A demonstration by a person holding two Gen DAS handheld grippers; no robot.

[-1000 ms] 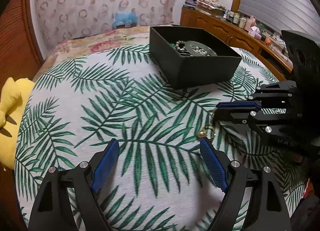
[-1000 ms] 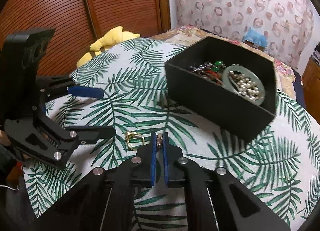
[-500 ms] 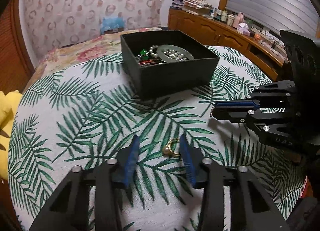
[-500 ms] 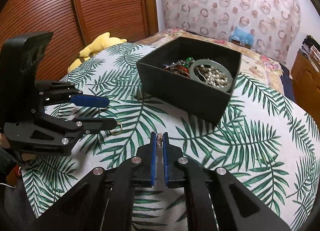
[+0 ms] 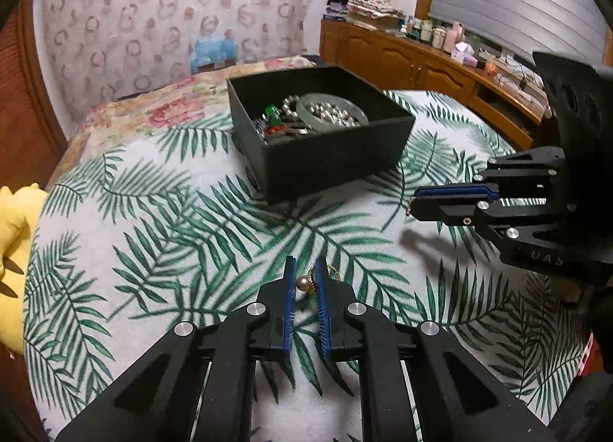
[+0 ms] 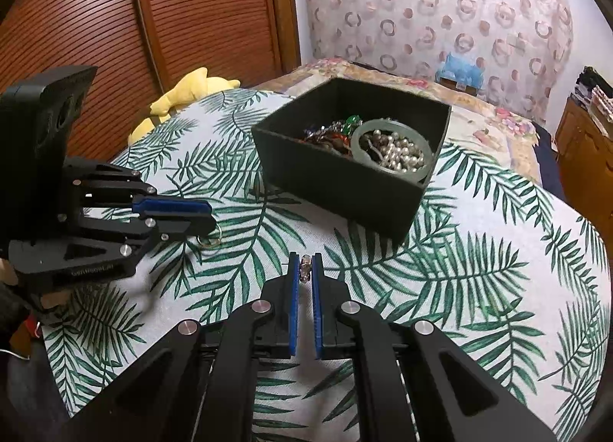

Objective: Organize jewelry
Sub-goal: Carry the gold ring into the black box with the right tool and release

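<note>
Jewelry is pinched in both tongs: the left tongs (image 5: 305, 281), whose jaws have just been closing, now press on a gold ring with a pearl (image 5: 306, 283), and the right tongs (image 6: 305, 269) stand nearly shut on a small beaded piece (image 6: 305, 267). Raised letters on each tool's body are only partly readable, "UAS" on the right one. Both hang above the leaf-print bench (image 5: 161, 220), near its front edge. Toward the far edge sits a black box (image 6: 345, 189) with a green bangle (image 6: 392, 149) and pearls.
</note>
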